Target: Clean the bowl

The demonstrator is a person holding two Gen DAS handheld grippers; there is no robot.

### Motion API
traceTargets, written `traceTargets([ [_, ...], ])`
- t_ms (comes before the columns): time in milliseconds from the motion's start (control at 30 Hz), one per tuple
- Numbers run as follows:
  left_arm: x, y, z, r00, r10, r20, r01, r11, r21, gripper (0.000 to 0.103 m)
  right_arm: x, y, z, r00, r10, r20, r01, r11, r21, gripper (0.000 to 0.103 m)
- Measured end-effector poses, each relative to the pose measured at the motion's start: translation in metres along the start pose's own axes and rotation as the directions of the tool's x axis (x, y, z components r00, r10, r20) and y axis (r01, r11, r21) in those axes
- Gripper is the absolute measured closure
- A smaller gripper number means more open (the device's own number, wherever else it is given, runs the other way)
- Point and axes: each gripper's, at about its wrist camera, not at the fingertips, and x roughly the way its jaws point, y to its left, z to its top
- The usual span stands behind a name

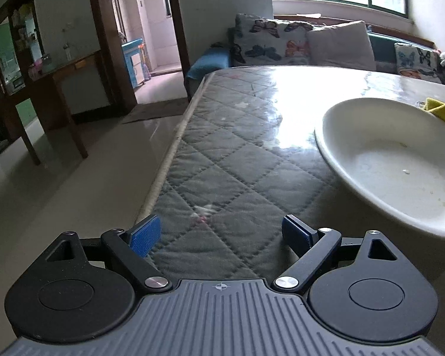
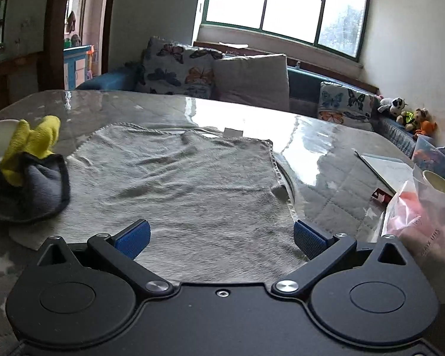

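White bowl (image 1: 400, 163) sits right of the empty, spread left claw (image 1: 222, 234).

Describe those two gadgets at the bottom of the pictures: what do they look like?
Each is a handheld gripper. The left gripper has black linkage arms, round black discs, silver pivot screws, blue ribbed finger pads and a grey ridged base with a crosshair mark. The right gripper looks alike, on a smooth black base.
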Motion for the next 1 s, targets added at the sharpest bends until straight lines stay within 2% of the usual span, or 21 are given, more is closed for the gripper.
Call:
traceTargets([
  [167, 0.006, 0.004, -0.003, 0.999, -0.022, 0.031, 0.022, 1.000, 0.020, 0.010, 0.014, -0.010, -0.001, 1.000, 0.013, -0.024, -0.013, 1.000, 0.000, 0.000],
  [267, 0.013, 0.010, -0.001, 0.999, -0.033, 0.020, 0.033, 0.999, -0.001, 0.007, 0.019, -0.008, -0.002, 0.999, 0.013, -0.036, -0.014, 0.999, -0.034, 0.000],
  [467, 0.023, 0.021, 0.001, 0.997, -0.073, 0.004, 0.073, 0.996, -0.049, 0.004, 0.025, -0.010, -0.003, 0.997, 0.043, -0.062, -0.045, 0.999, -0.028, 0.000],
  [1000, 0.026, 0.023, -0.002, 0.996, -0.087, 0.003, 0.087, 0.994, -0.060, 0.000, 0.033, -0.024, -0.004, 0.990, 0.111, -0.086, -0.108, 0.993, 0.045, 0.000],
])
